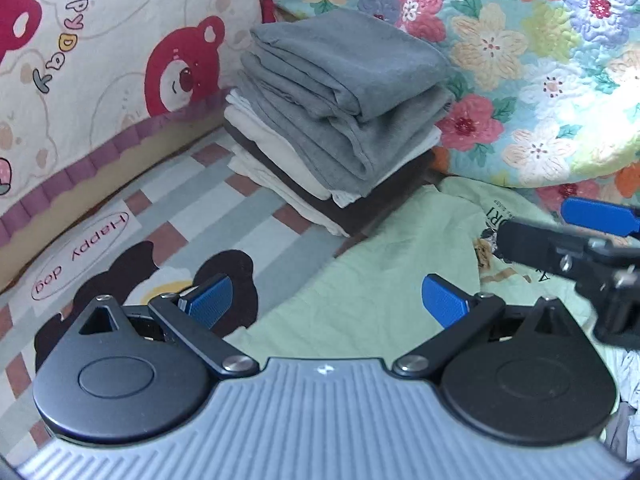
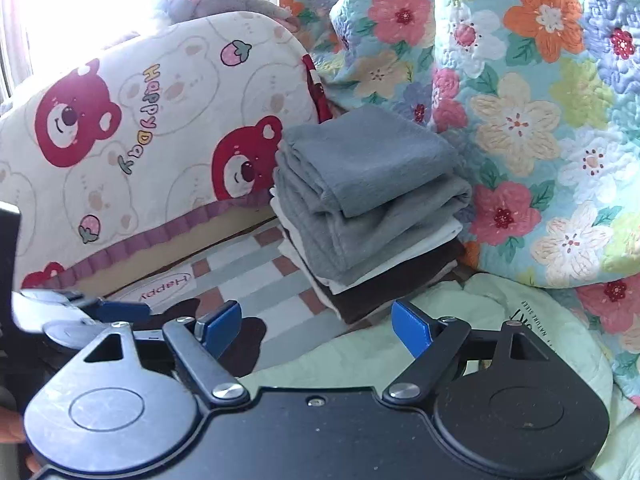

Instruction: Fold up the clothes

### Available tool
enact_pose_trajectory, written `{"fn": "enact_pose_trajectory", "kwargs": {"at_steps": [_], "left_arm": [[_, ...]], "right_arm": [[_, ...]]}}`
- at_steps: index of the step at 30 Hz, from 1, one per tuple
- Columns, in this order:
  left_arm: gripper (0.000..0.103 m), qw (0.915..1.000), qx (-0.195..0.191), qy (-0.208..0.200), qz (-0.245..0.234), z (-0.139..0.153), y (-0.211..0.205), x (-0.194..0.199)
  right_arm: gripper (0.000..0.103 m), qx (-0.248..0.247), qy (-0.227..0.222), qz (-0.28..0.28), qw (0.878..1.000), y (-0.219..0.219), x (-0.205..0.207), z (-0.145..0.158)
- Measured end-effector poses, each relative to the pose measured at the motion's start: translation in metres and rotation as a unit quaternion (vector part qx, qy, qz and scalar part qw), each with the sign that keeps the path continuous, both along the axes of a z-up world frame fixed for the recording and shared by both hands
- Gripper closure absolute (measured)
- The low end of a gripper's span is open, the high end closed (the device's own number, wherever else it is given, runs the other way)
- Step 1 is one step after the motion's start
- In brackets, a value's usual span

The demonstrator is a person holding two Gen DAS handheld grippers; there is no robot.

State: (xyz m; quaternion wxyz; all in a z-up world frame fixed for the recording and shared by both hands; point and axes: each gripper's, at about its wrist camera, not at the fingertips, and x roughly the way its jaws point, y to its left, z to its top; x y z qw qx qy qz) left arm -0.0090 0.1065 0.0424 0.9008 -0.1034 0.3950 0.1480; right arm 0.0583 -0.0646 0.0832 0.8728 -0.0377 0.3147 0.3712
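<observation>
Both the left tool (image 1: 326,300) and right tool (image 2: 318,326) are hanging wide open and holding nothing over the green shirt (image 1: 372,280) lying on the bed, and a careless swing could be knocking over the folded pile (image 1: 336,120) nearby.
</observation>
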Motion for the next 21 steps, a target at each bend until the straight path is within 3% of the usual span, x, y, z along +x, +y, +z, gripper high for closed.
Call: {"fn": "enact_pose_trajectory", "kwargs": {"at_steps": [8,21], "left_arm": [[0.000,0.9996,0.009,0.026,-0.001,-0.012,-0.009,0.001],[0.000,0.9991,0.027,0.032,0.002,-0.017,-0.009,-0.002]], "right_arm": [[0.017,-0.023,-0.009,-0.007,1.000,0.001,-0.009,-0.005],[0.017,-0.035,-0.012,0.001,0.999,0.004,-0.011,-0.008]]}}
